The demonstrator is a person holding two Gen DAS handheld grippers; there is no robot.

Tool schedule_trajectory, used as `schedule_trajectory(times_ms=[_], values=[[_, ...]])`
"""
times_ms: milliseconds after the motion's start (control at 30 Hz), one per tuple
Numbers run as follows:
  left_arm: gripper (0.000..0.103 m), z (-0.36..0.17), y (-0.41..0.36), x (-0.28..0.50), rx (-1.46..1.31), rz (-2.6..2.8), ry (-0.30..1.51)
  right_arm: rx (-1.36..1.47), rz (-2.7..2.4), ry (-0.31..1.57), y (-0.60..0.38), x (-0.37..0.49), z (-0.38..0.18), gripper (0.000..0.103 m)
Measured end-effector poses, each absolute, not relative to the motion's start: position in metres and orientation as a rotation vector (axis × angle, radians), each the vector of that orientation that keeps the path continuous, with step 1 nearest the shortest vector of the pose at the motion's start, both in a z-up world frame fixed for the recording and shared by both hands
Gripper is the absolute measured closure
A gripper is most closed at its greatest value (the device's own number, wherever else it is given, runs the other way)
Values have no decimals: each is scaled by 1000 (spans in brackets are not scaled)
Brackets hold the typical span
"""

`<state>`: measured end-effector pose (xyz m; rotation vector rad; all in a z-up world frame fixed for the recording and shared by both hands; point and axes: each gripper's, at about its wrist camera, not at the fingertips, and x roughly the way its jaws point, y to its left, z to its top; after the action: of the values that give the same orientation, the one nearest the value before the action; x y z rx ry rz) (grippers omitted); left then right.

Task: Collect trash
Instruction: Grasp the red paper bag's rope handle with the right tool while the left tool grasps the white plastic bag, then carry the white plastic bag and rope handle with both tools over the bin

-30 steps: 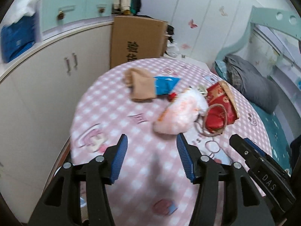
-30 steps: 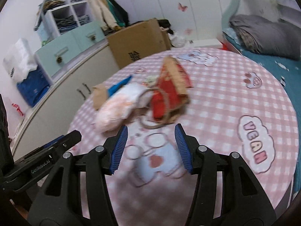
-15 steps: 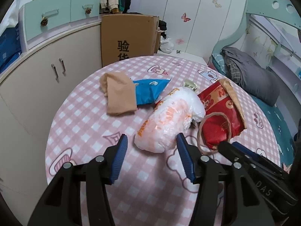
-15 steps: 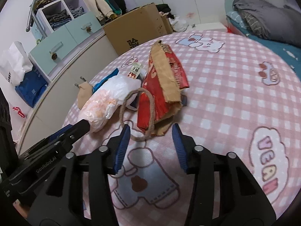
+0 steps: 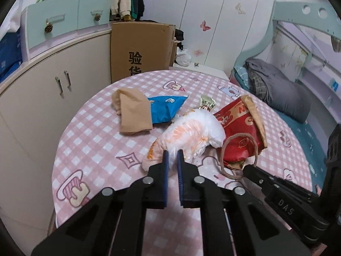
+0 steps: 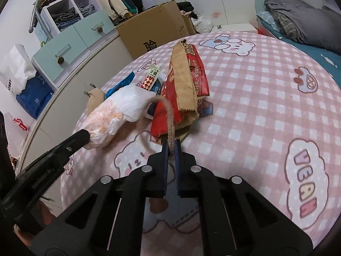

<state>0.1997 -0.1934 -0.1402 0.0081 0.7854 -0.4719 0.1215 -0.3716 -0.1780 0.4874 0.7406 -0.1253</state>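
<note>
With the left gripper (image 5: 172,156) just pinched on the plastic bag (image 5: 191,134) and the right gripper (image 6: 171,146) on the red bag's rope handle (image 6: 169,119), mid-table, I'd lift both slowly and together, so the thin plastic doesn't slip.

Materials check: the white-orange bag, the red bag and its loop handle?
White-orange bag: thin plastic film, translucent, crinkled, slightly glossy. Red bag: looks like paper, glossy printed outside, plain brown kraft inside where it folds open; a laminate coat is possible. Loop handle: twisted paper or fibre cord, matte, with visible ribbing.
</note>
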Motion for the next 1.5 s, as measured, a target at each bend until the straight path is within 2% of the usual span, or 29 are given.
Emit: schedule_trajectory(times_ms=[400,867,1200,1500], values=[[97,-114,-128,158,-85,-405,742,428,-61,697,-326,94,-144,97],[97,-113,21,128,-196,-185,739,267,178,722,-172,104,-128,97],[97,-159,131,128,-298,-5,833,164,331,834,-66,132,-163,97],[97,-214,179,152,-362,89,968,112,376,960,-18,168,-214,97]])
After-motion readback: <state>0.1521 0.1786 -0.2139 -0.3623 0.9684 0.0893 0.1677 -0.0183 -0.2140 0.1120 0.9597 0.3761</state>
